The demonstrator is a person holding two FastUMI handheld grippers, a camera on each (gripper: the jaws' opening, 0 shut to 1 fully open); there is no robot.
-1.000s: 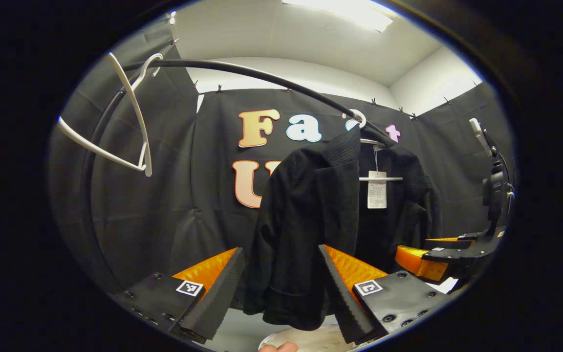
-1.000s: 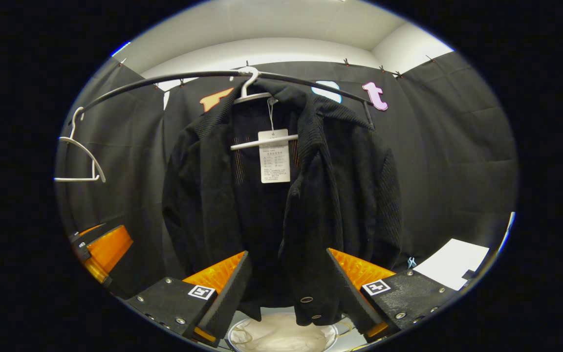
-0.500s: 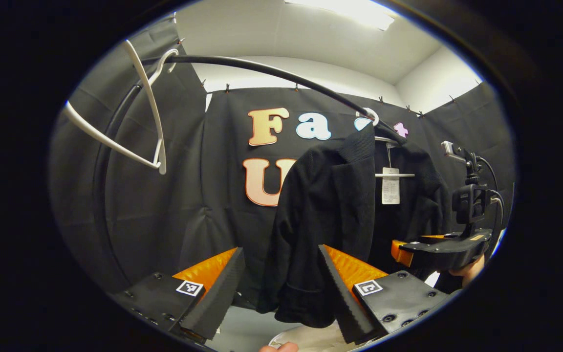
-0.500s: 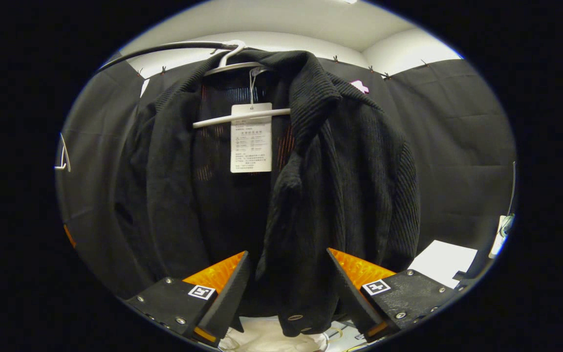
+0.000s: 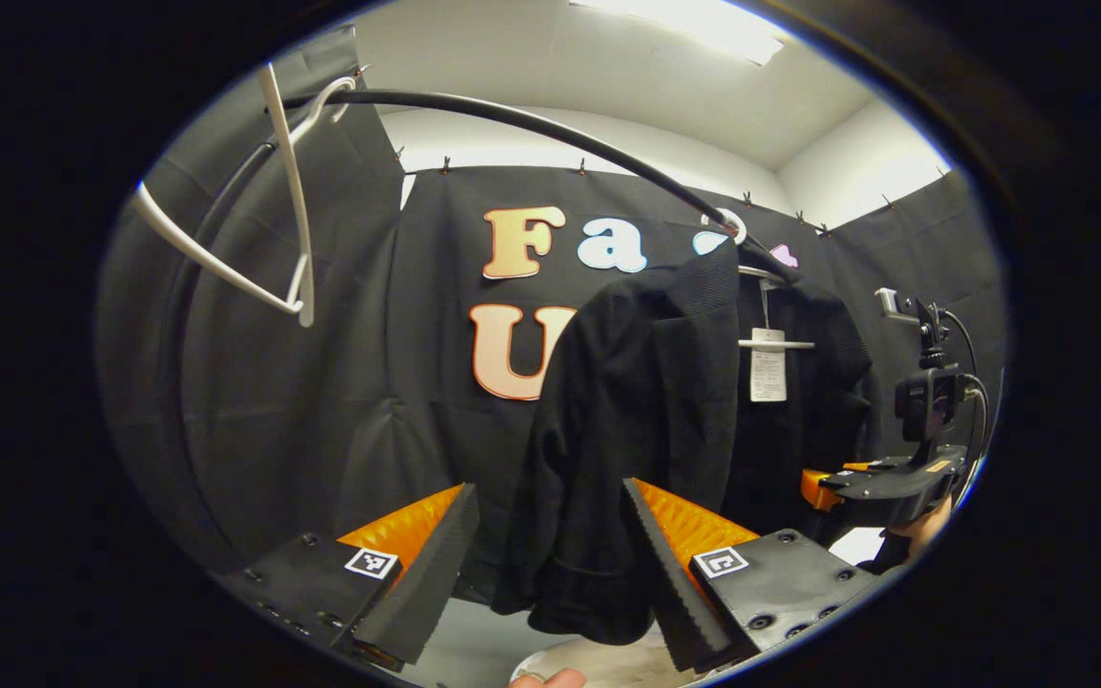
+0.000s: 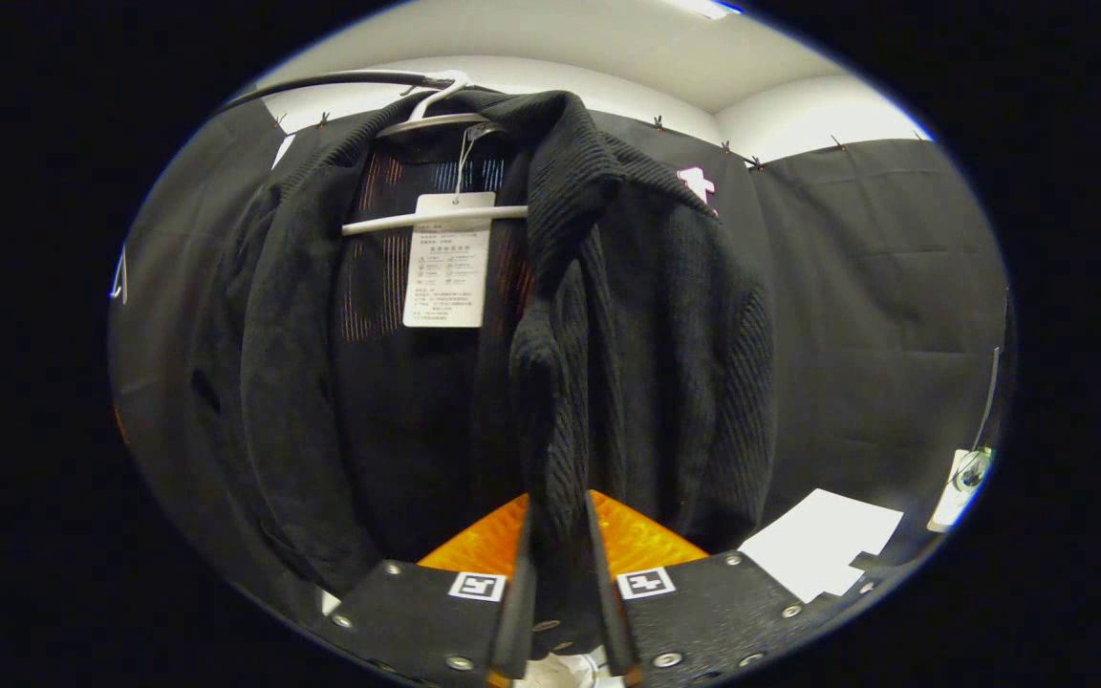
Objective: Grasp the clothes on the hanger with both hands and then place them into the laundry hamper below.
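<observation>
A black jacket (image 6: 665, 363) hangs on a white hanger (image 6: 436, 215) from the black rail (image 5: 531, 129), with a paper tag (image 6: 445, 277) inside its collar. My right gripper (image 6: 558, 592) is shut on the jacket's front edge, low down, and the cloth runs up from between its fingers. In the left gripper view the jacket (image 5: 636, 420) hangs ahead, its left side showing between the spread fingers of my open left gripper (image 5: 549, 489); I cannot tell if they touch it. The right gripper (image 5: 871, 483) reaches into the jacket from the right. The white hamper (image 5: 608, 661) sits below.
An empty white hanger (image 5: 226, 258) hangs on the rail at the upper left. A white sheet (image 6: 818, 554) lies low on the right by the black cloth wall. A person's fingertip (image 5: 546, 679) shows at the bottom edge.
My right gripper moved in close to the jacket and shut on its front edge. The left gripper stayed open and barely shifted.
</observation>
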